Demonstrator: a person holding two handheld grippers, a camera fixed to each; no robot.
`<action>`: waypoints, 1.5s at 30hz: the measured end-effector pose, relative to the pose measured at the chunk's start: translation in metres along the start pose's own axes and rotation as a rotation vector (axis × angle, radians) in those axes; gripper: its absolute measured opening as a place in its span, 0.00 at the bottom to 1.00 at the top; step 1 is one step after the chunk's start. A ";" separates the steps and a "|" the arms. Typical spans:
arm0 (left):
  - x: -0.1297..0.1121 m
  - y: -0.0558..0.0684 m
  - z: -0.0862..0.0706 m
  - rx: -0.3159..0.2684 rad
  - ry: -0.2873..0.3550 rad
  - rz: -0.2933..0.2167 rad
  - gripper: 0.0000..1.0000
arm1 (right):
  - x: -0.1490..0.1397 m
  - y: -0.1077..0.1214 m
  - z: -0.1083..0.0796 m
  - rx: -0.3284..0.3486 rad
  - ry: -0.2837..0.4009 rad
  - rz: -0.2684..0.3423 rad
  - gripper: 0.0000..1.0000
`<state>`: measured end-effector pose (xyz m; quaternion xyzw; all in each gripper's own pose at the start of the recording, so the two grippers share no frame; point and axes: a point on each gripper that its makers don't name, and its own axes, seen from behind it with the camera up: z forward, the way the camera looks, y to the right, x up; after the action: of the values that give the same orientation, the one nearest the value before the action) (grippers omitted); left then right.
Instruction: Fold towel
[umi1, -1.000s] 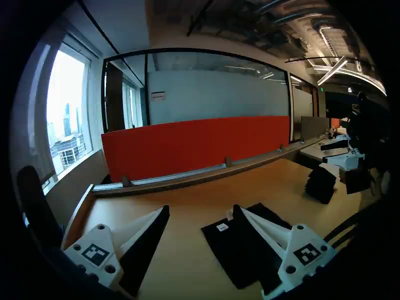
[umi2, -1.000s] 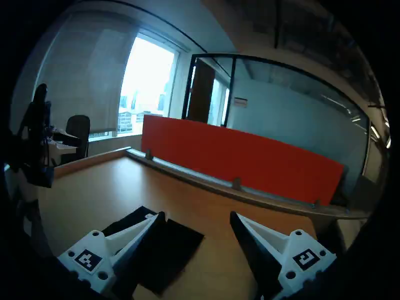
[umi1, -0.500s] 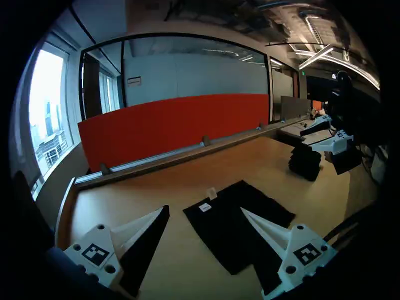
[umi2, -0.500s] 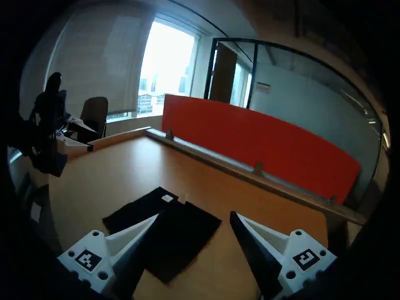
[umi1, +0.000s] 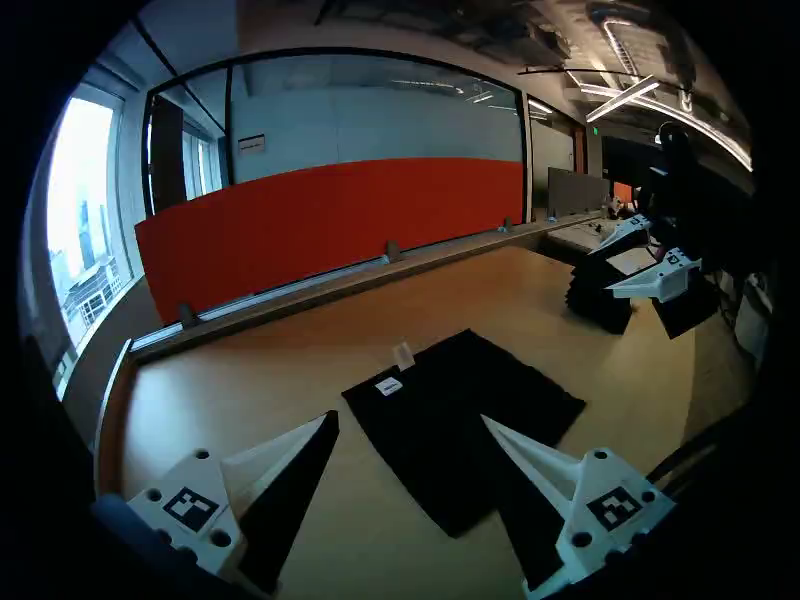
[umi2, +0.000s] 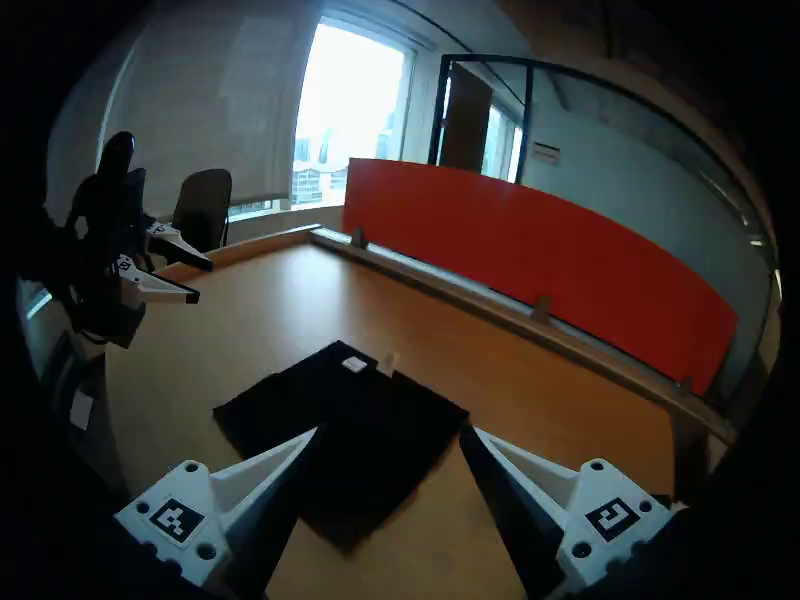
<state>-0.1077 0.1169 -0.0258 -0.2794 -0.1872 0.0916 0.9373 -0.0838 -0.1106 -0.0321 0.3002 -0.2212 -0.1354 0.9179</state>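
Observation:
A black towel (umi1: 470, 400) lies flat on the wooden table (umi1: 250, 380), with two small white tags (umi1: 389, 386) near its far corner. My left gripper (umi1: 408, 418) hovers open over the towel's near edge, nothing between its fingers. In the right gripper view the same towel (umi2: 300, 400) spreads out below my right gripper (umi2: 390, 432), which is open too and holds nothing. Each view catches the other gripper farther off: the right one (umi1: 640, 262) beyond the towel's right side, the left one (umi2: 170, 270) at the table's left edge, both open.
An orange divider panel (umi1: 330, 215) with a metal rail runs along the table's far edge. Behind it stand glass walls and a bright window (umi2: 350, 120). Dark office chairs (umi2: 205, 205) stand by the table's left end (umi2: 240, 250). Bare wood surrounds the towel.
Both cameras now look down on the table from higher and farther back, so the whole towel shows ahead of the fingertips. Both grippers stay open.

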 end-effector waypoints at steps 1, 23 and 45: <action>-0.003 0.001 0.002 -0.003 -0.004 0.002 0.94 | -0.003 -0.001 0.002 0.004 -0.004 -0.002 1.00; -0.085 0.027 0.036 -0.044 -0.144 0.013 0.94 | -0.082 -0.025 0.046 0.059 -0.118 -0.012 1.00; -0.155 0.052 0.059 -0.109 -0.315 0.057 0.94 | -0.157 -0.046 0.059 0.119 -0.263 -0.037 1.00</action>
<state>-0.2767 0.1462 -0.0556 -0.3172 -0.3285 0.1504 0.8768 -0.2536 -0.1157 -0.0687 0.3379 -0.3418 -0.1769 0.8589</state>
